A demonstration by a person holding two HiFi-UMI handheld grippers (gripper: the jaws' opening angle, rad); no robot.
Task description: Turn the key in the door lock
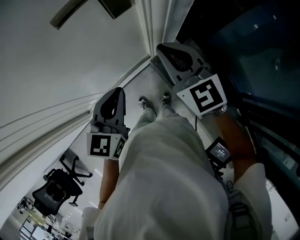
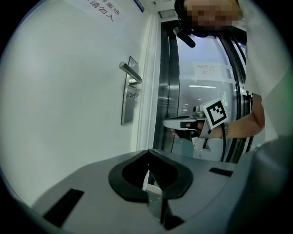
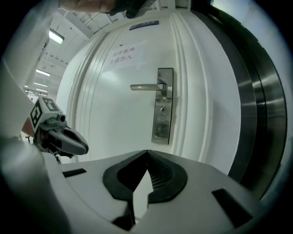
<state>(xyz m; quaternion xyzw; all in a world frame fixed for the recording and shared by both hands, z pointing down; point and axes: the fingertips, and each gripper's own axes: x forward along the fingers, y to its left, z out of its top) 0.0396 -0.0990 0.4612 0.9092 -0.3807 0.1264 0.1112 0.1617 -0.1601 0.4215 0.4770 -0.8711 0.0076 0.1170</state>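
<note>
Your right gripper (image 3: 147, 154) and left gripper (image 2: 149, 153) are both clenched on nothing. The lock (image 3: 161, 109) sits below the handle (image 3: 145, 86) on a tall upright plate (image 3: 163, 130) by the right edge of the door (image 3: 114, 114); the handle points left, level.

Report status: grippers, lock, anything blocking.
Left gripper shut, empty. Right gripper shut, empty. Lock under the handle untouched, grippers short of door. Nothing in the way.

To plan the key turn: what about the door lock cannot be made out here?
Right gripper view: keyhole too small to see what is in it.
Left gripper view: lock plate seen edge-on, so its face is hidden.
Head view: lever handle cut by the top edge; no keyhole shows.
</note>
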